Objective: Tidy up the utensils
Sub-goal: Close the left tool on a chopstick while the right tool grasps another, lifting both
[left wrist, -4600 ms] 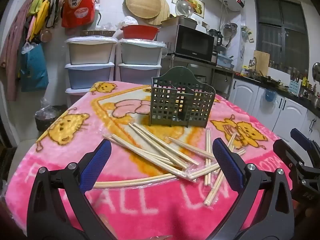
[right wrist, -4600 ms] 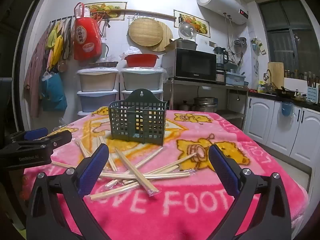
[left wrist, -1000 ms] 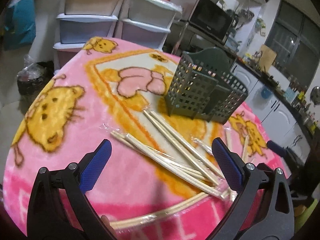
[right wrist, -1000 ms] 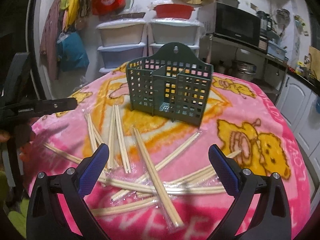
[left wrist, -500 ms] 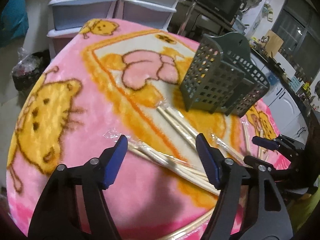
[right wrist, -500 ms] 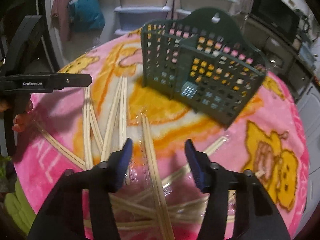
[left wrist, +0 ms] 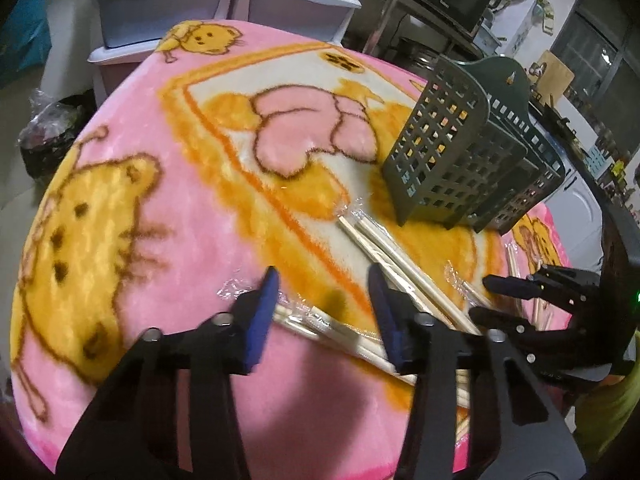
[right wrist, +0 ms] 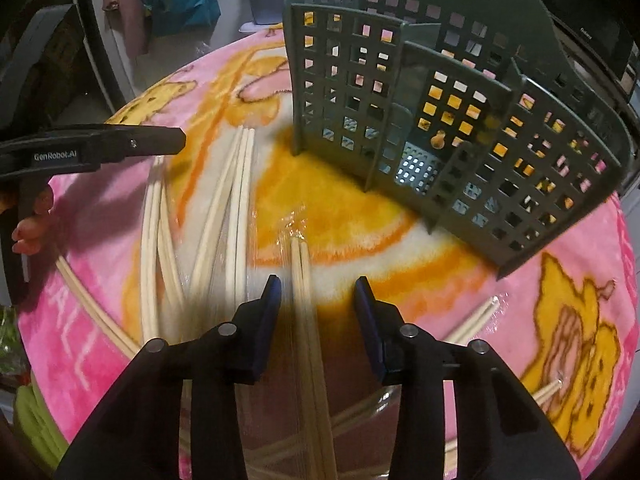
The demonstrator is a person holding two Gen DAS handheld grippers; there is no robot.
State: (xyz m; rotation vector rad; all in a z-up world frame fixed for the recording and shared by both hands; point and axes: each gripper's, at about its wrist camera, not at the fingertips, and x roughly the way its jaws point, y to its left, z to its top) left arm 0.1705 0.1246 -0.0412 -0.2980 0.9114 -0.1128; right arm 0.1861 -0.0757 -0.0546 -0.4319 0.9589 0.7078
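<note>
The right gripper (right wrist: 318, 300) is closing astride a wrapped chopstick pair (right wrist: 306, 300), pads not yet touching it, and the left gripper (left wrist: 324, 304) is closing over another wrapped pair (left wrist: 316, 320) that crosses its gap, also unpinched. Both pairs lie flat on the pink blanket (left wrist: 168, 184) before the green caddy (right wrist: 460, 120), so the slick wrap may slip or the pads may snag plush or a neighbouring pair. Motion blur smears the sticks near the right pads, and the lower ends of both pairs hide under the grippers.

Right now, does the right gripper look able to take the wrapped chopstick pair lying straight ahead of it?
Probably yes. The right gripper straddles the wrapped chopstick pair, its closing fingers not yet pressing it, and nothing lies across it there.
</note>
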